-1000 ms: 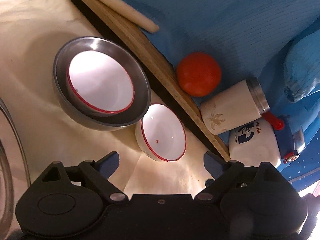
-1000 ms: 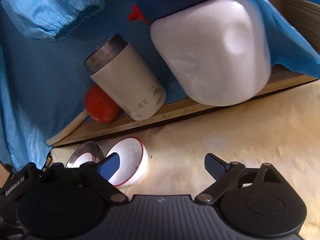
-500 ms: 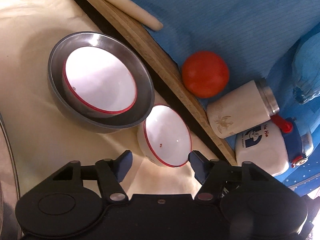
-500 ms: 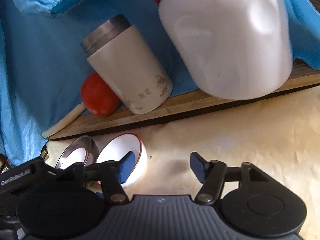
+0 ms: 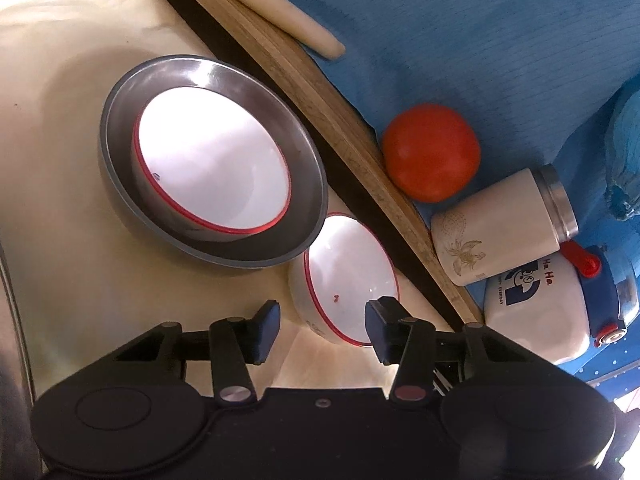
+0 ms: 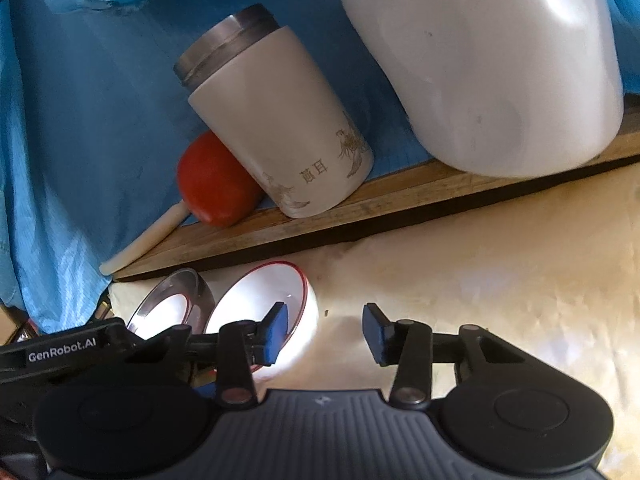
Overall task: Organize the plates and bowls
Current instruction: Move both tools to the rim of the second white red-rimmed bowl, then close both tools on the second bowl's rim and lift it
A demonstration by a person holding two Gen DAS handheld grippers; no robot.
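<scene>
Warm, strong light is thrown across the cream cloth (image 5: 80, 208); glare is seen on the steel bowl (image 5: 256, 92) rim and white jug (image 6: 500, 60); straight edges are bent by fisheye distortion; corners are darkened.

A white bowl (image 5: 348, 280) with a thin red rim and a small red mark inside is seen just ahead of the black left gripper (image 5: 322, 326), whose pads (image 5: 267, 328) are dark blue. Beyond it to the left, a second red-rimmed white bowl (image 5: 212, 168) is nested in a grey steel bowl (image 5: 308, 184). A cream cloth (image 5: 60, 160) is spread beneath. To the right, a red tomato (image 5: 432, 152) is shown on blue fabric (image 5: 480, 32).
</scene>
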